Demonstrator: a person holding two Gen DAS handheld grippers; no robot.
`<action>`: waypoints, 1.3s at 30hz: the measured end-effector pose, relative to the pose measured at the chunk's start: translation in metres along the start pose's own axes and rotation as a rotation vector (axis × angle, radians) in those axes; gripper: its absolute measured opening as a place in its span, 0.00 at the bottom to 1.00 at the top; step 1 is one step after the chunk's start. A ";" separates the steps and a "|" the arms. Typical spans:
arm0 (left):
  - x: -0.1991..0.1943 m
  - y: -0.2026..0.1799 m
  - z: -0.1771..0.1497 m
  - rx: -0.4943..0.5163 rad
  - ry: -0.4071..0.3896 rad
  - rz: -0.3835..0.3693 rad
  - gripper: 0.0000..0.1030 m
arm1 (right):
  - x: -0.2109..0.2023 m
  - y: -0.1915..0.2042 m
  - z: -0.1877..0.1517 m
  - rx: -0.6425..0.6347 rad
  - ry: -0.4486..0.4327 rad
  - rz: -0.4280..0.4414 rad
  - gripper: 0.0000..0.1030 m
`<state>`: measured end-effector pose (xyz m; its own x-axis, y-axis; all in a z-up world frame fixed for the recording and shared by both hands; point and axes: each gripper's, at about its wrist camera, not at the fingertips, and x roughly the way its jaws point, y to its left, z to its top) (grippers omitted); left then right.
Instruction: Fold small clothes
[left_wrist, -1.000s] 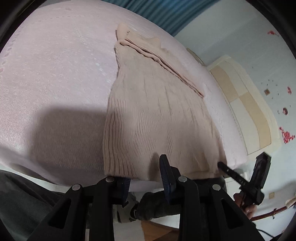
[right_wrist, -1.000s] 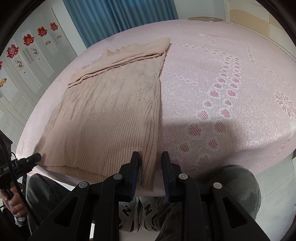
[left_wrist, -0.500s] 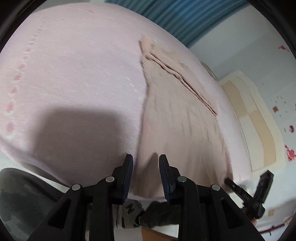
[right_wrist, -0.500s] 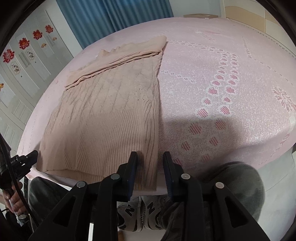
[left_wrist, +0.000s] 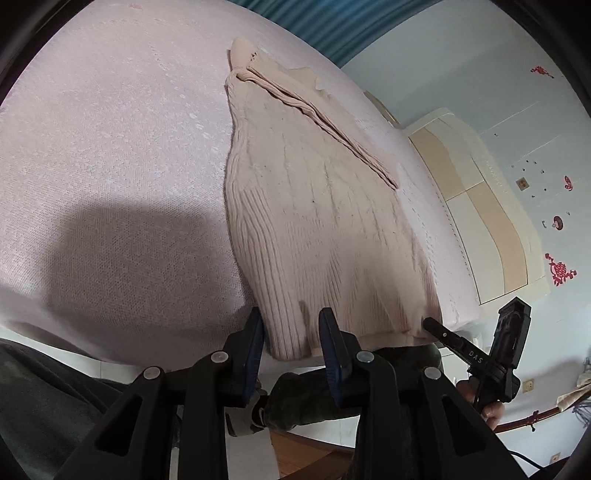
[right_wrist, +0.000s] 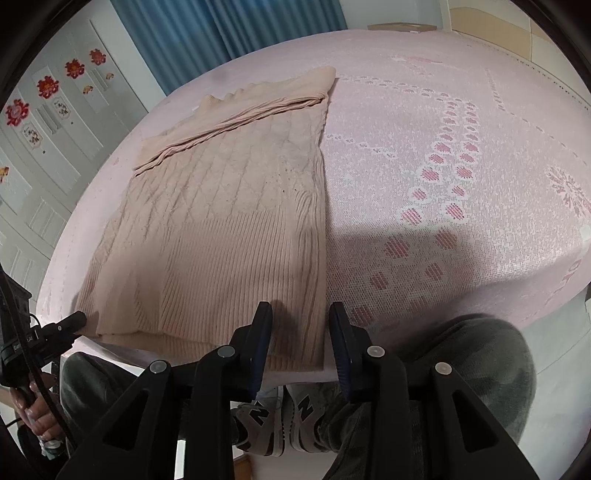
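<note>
Knitwear of this kind, a beige ribbed sweater (left_wrist: 317, 221), lies flat on a pink bedspread (left_wrist: 110, 147), its ribbed hem at the near edge of the bed and overhanging it slightly, its far end doubled over into a rolled band. The fabric looks soft, limp and light, with no stiffness of its own; it will probably drape and stretch when lifted, and a single-point hold would let it sag, so each near hem corner is the sensible place to take hold. The knit is grippy rather than slippery and not fragile, though the loose ribs could snag. At the left hem corner, the left gripper (left_wrist: 291, 332) has its jaws a modest way apart, straddling the corner; the blue pads stand on either side of the ribbing and do not appear to press on it. At the right hem corner, the right gripper (right_wrist: 300, 332) has just been opening its jaws, which now stand slightly wider, with the sweater's right edge between them and no visible clamping. Neither tool carries any cloth. Below the bed edge the person's knees (right_wrist: 480, 354) and sneakers (right_wrist: 280, 421) are in view. The next move likely calls for both jaws to close on the hem together.
</note>
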<state>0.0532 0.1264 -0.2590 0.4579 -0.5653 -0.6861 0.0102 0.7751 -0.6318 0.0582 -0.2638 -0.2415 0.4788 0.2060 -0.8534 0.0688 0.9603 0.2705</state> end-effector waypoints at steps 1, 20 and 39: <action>0.001 0.000 0.001 -0.004 -0.001 0.001 0.27 | 0.000 0.000 -0.001 -0.002 0.002 0.002 0.31; 0.030 0.017 0.106 -0.068 -0.113 0.102 0.29 | 0.003 0.000 -0.002 0.033 0.047 0.020 0.32; -0.002 0.026 0.026 -0.018 0.018 -0.110 0.31 | 0.004 0.000 -0.005 0.013 0.035 0.017 0.33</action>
<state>0.0760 0.1551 -0.2645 0.4387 -0.6516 -0.6188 0.0437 0.7033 -0.7096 0.0561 -0.2620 -0.2475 0.4494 0.2289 -0.8635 0.0725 0.9541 0.2906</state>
